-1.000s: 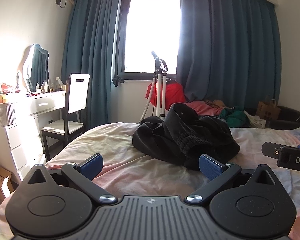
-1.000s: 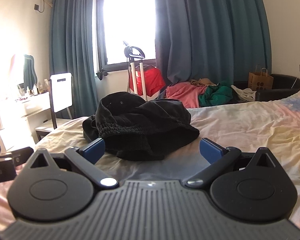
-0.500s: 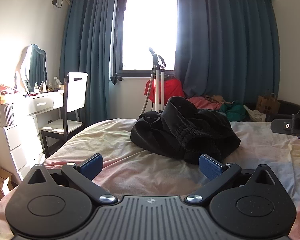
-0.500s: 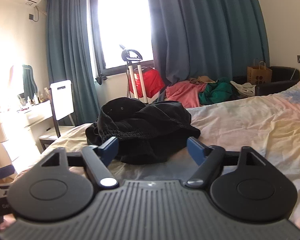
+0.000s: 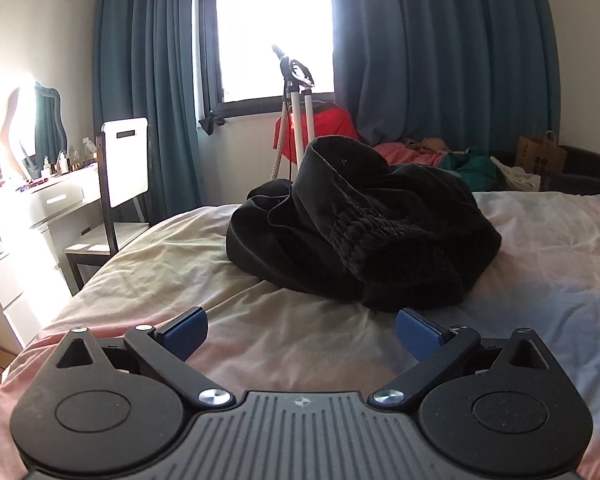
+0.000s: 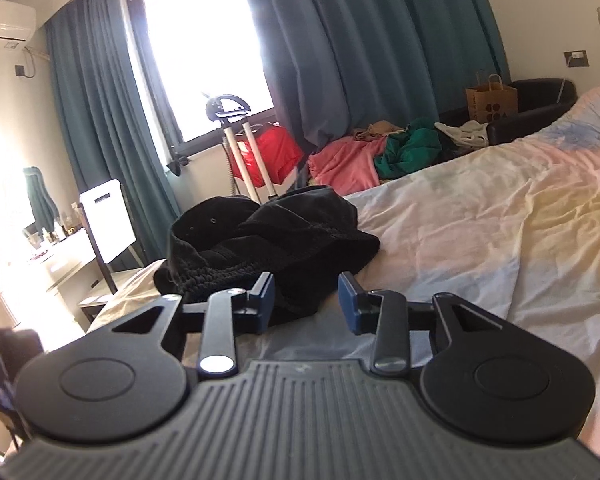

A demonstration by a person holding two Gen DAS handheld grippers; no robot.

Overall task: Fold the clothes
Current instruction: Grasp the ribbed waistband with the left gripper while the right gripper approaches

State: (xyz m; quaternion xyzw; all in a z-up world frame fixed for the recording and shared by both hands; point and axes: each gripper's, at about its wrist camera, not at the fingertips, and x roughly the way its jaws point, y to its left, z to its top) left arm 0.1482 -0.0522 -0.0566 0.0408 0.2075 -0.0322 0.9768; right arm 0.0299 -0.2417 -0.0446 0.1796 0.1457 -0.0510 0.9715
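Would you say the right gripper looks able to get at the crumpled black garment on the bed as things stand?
Probably yes. The right gripper has its jaws apart and empty, pointing at the near edge of the black garment, which lies loose on the bed sheet. Nothing stands between them.
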